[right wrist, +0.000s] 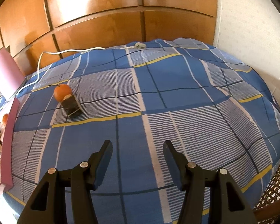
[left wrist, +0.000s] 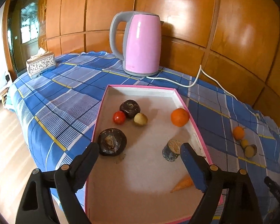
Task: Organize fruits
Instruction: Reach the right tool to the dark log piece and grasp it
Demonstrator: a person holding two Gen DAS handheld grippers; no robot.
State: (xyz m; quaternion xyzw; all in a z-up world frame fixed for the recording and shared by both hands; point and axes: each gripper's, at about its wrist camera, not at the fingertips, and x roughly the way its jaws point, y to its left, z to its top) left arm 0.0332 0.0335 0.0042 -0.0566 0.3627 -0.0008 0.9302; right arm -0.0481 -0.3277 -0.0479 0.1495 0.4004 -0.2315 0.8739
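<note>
Left gripper (left wrist: 140, 160) is spread wide over the near end of the pink-rimmed tray (left wrist: 199, 134) with nothing between the fingers; the cut stub with the dark skin (left wrist: 171, 150) sits on the tray floor just inside the right finger, so my guess is it's a drop-off and not a pickup. Right gripper (right wrist: 138, 153) hangs about half open and empty above the near edge of the bench, probably just parked until it's needed. In the tray: two dark round things (left wrist: 112, 141), a small red tomato (left wrist: 119, 117), a little yellowish fruit (left wrist: 140, 119), an orange (left wrist: 179, 117) by the right wall, and a carrot tip (left wrist: 183, 184) at the near right. Not yet sorted: a second orange (right wrist: 62, 92) and a dark chunk with a pale cut face (right wrist: 72, 107) touching each other out on the cloth right of the tray, plus a small yellow one (left wrist: 244, 143) beside them. Bench has a blue plaid cloth (right wrist: 158, 85), a pink kettle (left wrist: 142, 43) at the back edge with its white cord (left wrist: 196, 78) trailing right, a tissue box (left wrist: 41, 64) at the far left corner, glossy wood panels behind.
</note>
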